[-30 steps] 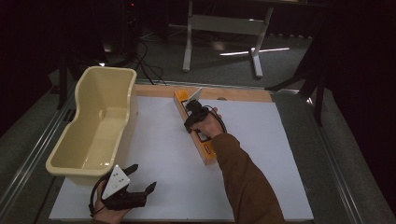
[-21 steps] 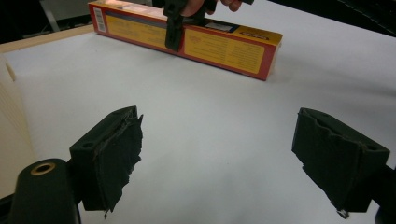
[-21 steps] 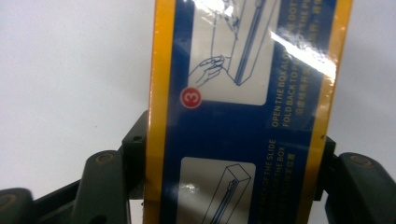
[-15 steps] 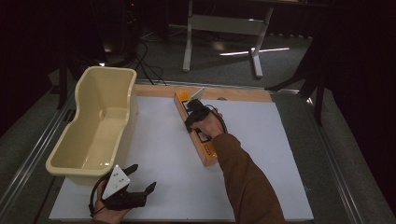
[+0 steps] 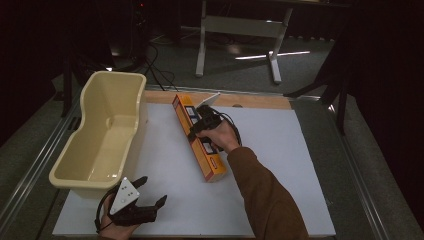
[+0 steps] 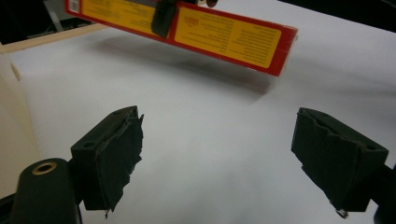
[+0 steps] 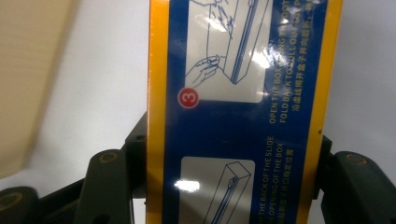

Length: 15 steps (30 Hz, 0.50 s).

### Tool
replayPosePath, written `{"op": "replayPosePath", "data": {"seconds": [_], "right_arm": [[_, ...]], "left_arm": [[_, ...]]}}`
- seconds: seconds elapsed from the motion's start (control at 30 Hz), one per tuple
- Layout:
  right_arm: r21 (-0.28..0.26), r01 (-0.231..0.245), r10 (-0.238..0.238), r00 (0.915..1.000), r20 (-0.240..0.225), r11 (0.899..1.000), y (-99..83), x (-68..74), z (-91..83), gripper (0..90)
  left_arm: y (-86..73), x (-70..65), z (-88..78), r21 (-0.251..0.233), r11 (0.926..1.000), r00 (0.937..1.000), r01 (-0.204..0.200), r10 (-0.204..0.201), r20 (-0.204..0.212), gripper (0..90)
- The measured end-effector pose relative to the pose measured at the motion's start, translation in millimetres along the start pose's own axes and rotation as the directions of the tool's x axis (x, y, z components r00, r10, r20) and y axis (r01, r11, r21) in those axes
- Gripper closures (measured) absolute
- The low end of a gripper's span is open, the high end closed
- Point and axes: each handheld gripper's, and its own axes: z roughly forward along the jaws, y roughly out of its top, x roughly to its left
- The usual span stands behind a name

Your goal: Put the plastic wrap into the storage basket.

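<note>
At centre frame of the high view, your right gripper (image 5: 196, 131) pinches the long yellow-and-red cardboard box (image 5: 199, 137) across its width, probably just clear of the white board (image 5: 280, 165), ready for carrying. Lower left, beside the cream plastic tub (image 5: 107, 135), your left gripper (image 6: 219, 158) waits spread, empty.

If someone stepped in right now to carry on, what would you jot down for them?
Right gripper: clamped across the long yellow-and-blue box, which is lifted off the white board; the left gripper view shows its shadow beneath.
Left gripper: open, holding nothing, near the board's front edge.
Cream tub: nothing in it, on the left.
Done: box grasped and raised.
Left: probably carrying it to the tub.
</note>
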Motion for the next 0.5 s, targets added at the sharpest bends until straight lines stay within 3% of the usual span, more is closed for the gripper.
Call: {"op": "replayPosePath", "data": {"seconds": [0.03, 0.17, 0.2, 0.3, 0.5], "right_arm": [[-0.014, 0.009, -0.010, 0.9992, -0.039, 1.000, -1.5, 7.9, -3.0, 40.1], [-0.027, 0.007, -0.009, 0.9957, -0.093, 1.000, -3.5, 15.2, -7.5, 40.1], [-0.038, -0.008, 0.003, 0.9897, -0.143, 0.999, -5.3, 19.7, -11.0, 40.0], [-0.054, -0.020, 0.010, 0.9818, -0.190, 0.998, -7.0, 24.4, -16.0, 40.0], [-0.097, -0.056, 0.026, 0.9574, -0.288, 0.994, -8.7, 31.6, -28.6, 40.0]], "left_arm": [[0.0, -0.1, 0.1, 0.001, 1.0000, 1.0000, -0.002, 0.002, -0.002, 16.0], [-0.2, -0.3, 0.0, 0.002, 1.0000, 1.0000, -0.002, 0.002, -0.004, 16.0], [-0.2, -0.4, -0.1, 0.002, 1.0000, 1.0000, -0.002, 0.002, -0.004, 16.0], [-0.1, -0.5, 0.0, 0.002, 1.0000, 1.0000, -0.003, 0.003, -0.005, 15.9], [-0.1, -0.6, 1.0, 0.002, 1.0000, 1.0000, -0.003, 0.003, -0.002, 15.9]]}}
